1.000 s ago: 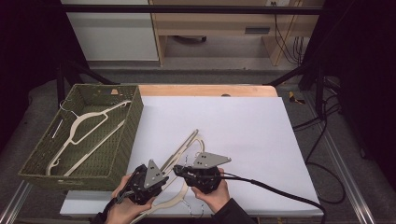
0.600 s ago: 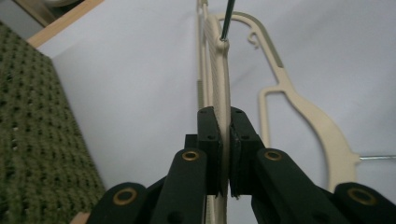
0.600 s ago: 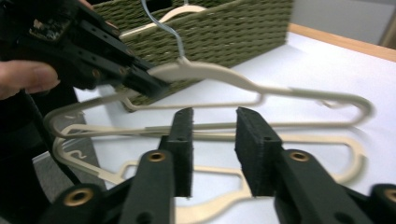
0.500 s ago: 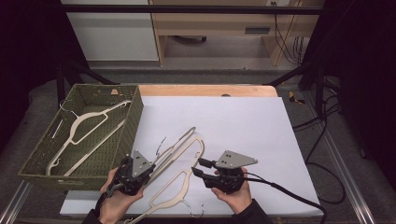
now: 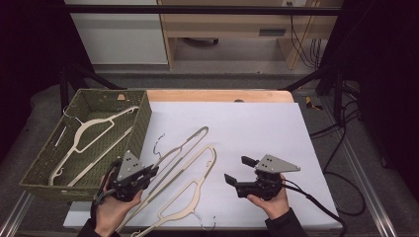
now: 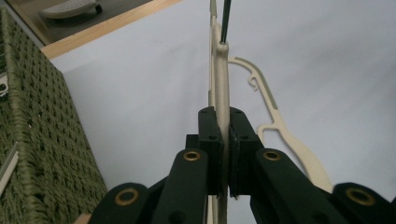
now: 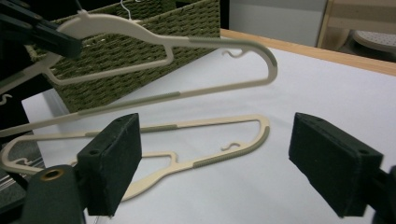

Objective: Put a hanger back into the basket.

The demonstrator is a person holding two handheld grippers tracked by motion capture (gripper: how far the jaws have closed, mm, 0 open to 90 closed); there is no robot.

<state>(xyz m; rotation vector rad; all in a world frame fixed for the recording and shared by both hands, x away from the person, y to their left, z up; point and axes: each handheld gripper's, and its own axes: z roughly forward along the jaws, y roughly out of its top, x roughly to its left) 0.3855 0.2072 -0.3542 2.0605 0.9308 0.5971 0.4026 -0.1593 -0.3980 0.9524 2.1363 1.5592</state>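
Note:
Two beige plastic hangers are in play. My left gripper [image 5: 151, 171] [image 6: 223, 154] is shut on one hanger [image 5: 183, 145] [image 6: 220, 88] and holds it tilted up off the white table, near the basket's corner. The other hanger [image 5: 195, 183] [image 7: 205, 156] [image 6: 280, 128] lies flat on the sheet just beside it. To the right, my right gripper [image 5: 239, 170] [image 7: 222, 163] stands apart from both hangers. Its jaws have just been opening and have nothing between them. In the right gripper view the lifted hanger [image 7: 187, 44] hangs above the flat one.
A green woven basket [image 5: 144, 116] [image 7: 140, 51] [image 6: 42, 140] stands at the table's left with a third beige hanger [image 5: 86, 131] inside. The white sheet [image 5: 257, 128] covers the table, with a wooden edge [image 5: 217, 95] at the back.
My left gripper has drawn left and up with its hanger. My right gripper has opened and slid right, away from the hangers.

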